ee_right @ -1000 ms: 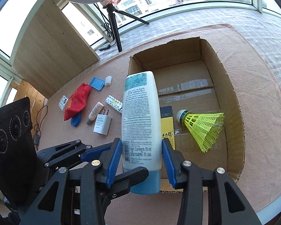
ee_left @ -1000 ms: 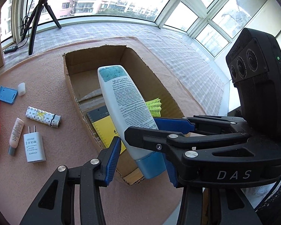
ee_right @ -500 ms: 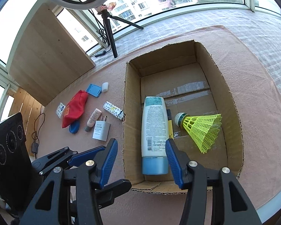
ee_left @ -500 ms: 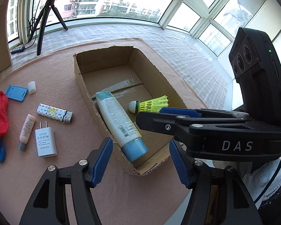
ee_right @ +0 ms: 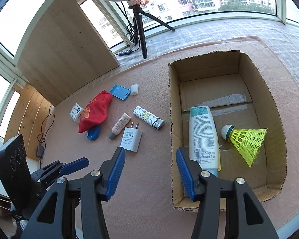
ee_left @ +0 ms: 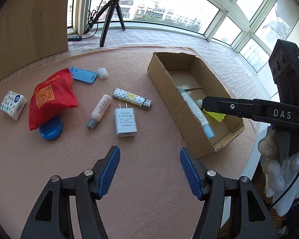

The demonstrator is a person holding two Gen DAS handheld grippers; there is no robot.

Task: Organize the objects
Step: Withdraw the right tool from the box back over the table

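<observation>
A pink mat [ee_right: 145,179] by sunlit bay windows [ee_left: 169,10]; both tongs gape wide, empty.

My rig: two black handheld grippers with blue ribbed pads

My left gripper [ee_left: 149,171] has silver screws at its finger joints. Beside it, the right gripper [ee_left: 255,109] carries white "DAS" lettering, one screw, and a black camera block with three lenses and a green light; behind that, what looks like a white knit glove [ee_left: 277,171].
</observation>
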